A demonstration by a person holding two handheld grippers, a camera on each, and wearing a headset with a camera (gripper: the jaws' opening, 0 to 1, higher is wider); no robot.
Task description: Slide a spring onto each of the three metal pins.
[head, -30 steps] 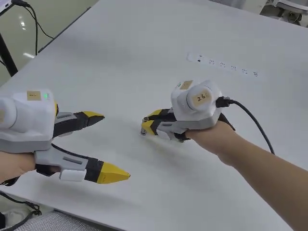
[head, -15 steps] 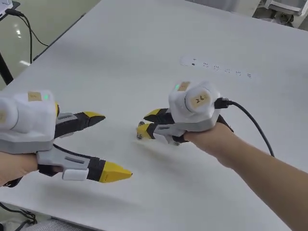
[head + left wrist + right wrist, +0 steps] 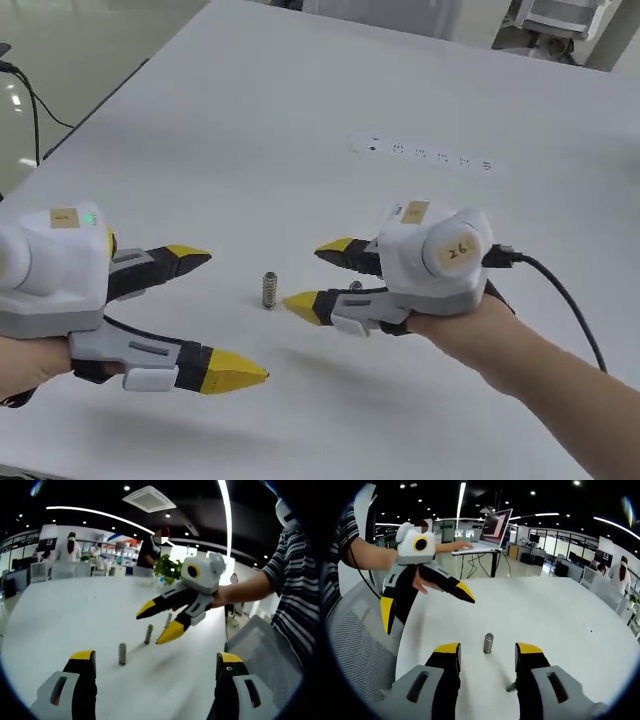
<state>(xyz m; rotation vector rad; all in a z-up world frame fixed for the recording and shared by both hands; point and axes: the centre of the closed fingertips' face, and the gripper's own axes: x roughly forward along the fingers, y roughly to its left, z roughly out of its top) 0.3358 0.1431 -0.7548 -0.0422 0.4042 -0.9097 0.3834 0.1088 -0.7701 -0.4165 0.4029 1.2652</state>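
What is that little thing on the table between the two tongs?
A small spring stands upright on the white table between the left tongs and the right tongs, clearest in the head view.

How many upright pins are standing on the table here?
3 in a row: nearest pin, middle pin, and farthest pin, partly hidden by the right hand-held gripper.

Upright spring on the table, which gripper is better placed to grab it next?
Probably the right gripper: both are open, but the spring stands centred just ahead of its fingers in the right gripper view, and one fingertip nearly reaches it. The left gripper sits farther back.
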